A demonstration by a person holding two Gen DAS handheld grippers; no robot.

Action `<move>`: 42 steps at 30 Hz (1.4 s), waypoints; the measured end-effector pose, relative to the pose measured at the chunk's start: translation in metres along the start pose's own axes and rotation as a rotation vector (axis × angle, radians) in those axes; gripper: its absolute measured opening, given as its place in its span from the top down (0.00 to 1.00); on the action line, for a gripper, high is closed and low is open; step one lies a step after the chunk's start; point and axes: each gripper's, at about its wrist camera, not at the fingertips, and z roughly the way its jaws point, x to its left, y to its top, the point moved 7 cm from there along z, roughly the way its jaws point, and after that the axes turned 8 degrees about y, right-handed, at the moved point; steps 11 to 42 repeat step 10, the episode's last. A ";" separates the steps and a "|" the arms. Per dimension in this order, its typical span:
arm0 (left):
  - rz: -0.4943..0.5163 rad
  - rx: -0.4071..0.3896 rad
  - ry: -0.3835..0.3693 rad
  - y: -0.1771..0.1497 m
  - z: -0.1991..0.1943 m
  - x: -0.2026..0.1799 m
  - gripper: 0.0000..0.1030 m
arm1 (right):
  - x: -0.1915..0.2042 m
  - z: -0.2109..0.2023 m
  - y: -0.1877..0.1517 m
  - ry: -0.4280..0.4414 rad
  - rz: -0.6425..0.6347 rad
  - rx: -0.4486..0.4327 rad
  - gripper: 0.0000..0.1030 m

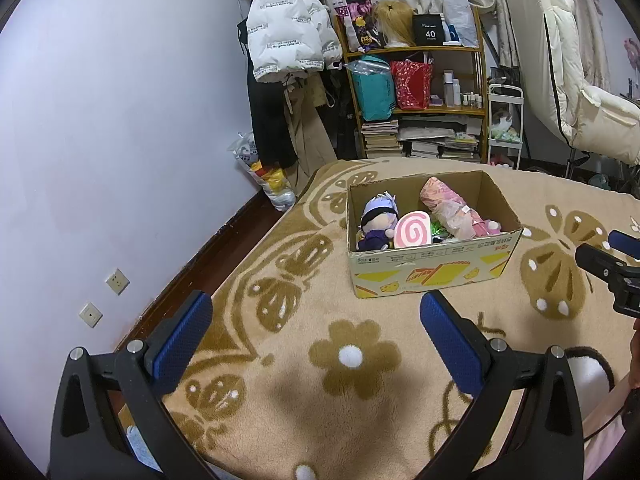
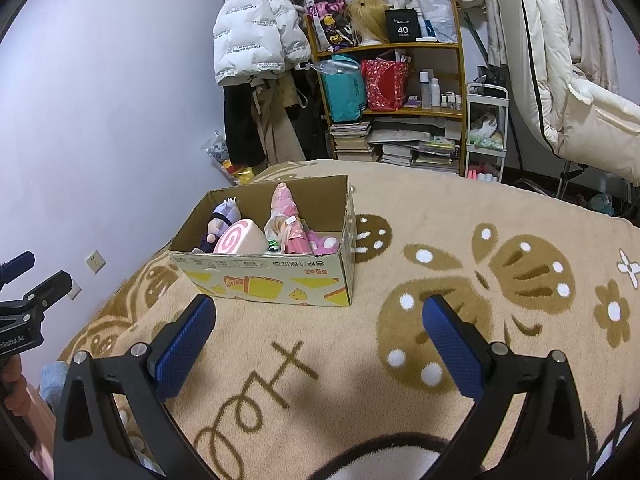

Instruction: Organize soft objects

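Covering the bed is a beige fleece blanket (image 1: 360, 408) patterned with brown flowers and butterflies, and everything in play sits on it. Near its middle stands an open cardboard box (image 1: 432, 268) with yellow print on its front wall. Inside the box, a pink wrapped doll (image 1: 452, 204) lies along the right side, a purple-haired plush doll (image 1: 376, 220) sits at the left, and a pink swirl-roll plush (image 1: 413, 234) leans just beside it at the front wall. Behind the bed stands a wooden shelf (image 2: 460, 76) crowded with bags and books. The left gripper (image 1: 316, 316) hovers over bare blanket short of the box, its blue-padded jaws spread wide and holding nothing. The right gripper (image 2: 320, 316) hangs likewise in front of the box, jaws wide apart and empty.
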 end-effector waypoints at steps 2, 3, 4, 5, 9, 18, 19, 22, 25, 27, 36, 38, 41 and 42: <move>0.001 -0.002 0.000 0.000 0.000 0.000 0.00 | 0.000 0.000 0.000 0.000 0.000 0.000 0.00; 0.002 0.000 -0.001 0.000 0.000 0.000 0.00 | 0.000 0.000 0.000 -0.001 0.001 -0.001 0.00; 0.005 0.002 -0.002 0.000 0.001 -0.001 0.00 | 0.000 0.000 0.000 -0.001 0.001 0.000 0.00; 0.009 0.005 -0.001 -0.001 0.001 -0.001 0.00 | 0.000 0.000 0.000 -0.001 0.001 0.000 0.00; 0.015 0.005 0.003 0.000 0.002 -0.001 0.00 | -0.001 -0.002 -0.002 -0.001 -0.002 0.002 0.00; 0.014 0.006 0.005 0.000 0.002 -0.001 0.00 | 0.000 -0.001 -0.001 0.000 -0.001 0.001 0.00; 0.014 0.006 0.005 0.000 0.002 -0.001 0.00 | 0.000 -0.001 -0.001 0.000 -0.001 0.001 0.00; 0.014 0.006 0.005 0.000 0.002 -0.001 0.00 | 0.000 -0.001 -0.001 0.000 -0.001 0.001 0.00; 0.014 0.006 0.005 0.000 0.002 -0.001 0.00 | 0.000 -0.001 -0.001 0.000 -0.001 0.001 0.00; 0.014 0.006 0.005 0.000 0.002 -0.001 0.00 | 0.000 -0.001 -0.001 0.000 -0.001 0.001 0.00; 0.014 0.006 0.005 0.000 0.002 -0.001 0.00 | 0.000 -0.001 -0.001 0.000 -0.001 0.001 0.00; 0.014 0.006 0.005 0.000 0.002 -0.001 0.00 | 0.000 -0.001 -0.001 0.000 -0.001 0.001 0.00; 0.014 0.006 0.005 0.000 0.002 -0.001 0.00 | 0.000 -0.001 -0.001 0.000 -0.001 0.001 0.00; 0.014 0.006 0.005 0.000 0.002 -0.001 0.00 | 0.000 -0.001 -0.001 0.000 -0.001 0.001 0.00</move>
